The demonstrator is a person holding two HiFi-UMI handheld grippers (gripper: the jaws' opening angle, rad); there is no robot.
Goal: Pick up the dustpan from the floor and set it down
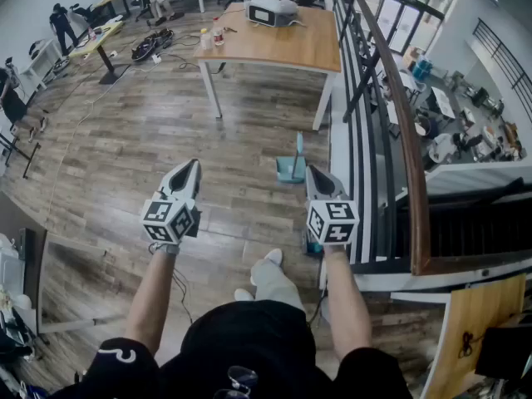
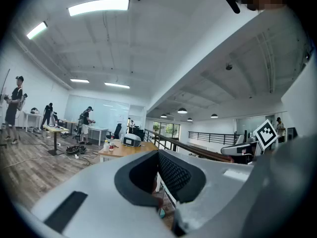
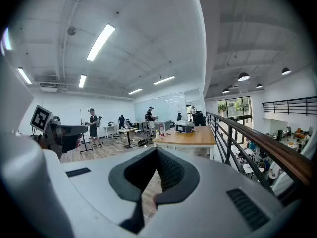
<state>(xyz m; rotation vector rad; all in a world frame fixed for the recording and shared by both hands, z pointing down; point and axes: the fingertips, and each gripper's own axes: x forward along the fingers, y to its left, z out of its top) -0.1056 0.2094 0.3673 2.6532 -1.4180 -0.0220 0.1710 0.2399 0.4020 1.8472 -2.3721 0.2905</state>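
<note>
The teal dustpan (image 1: 290,169) stands on the wooden floor beside the railing, its handle upright. It is just beyond and between my two grippers, nearer the right one. My right gripper (image 1: 314,173) points at the floor a little to the right of the pan, jaws shut and empty. My left gripper (image 1: 193,166) is held level to the left, well apart from the pan, also shut with nothing in it. In the left gripper view the left gripper (image 2: 158,153) has its dark pads meeting at the tip. The right gripper view shows the right gripper (image 3: 157,150) the same way.
A wooden table (image 1: 283,48) with a white device (image 1: 273,9) stands ahead of the dustpan. A dark railing (image 1: 391,98) runs along the right, with a lower level beyond it. My shoe (image 1: 270,260) is below the grippers. Desks, cables (image 1: 152,46) and people are at far left.
</note>
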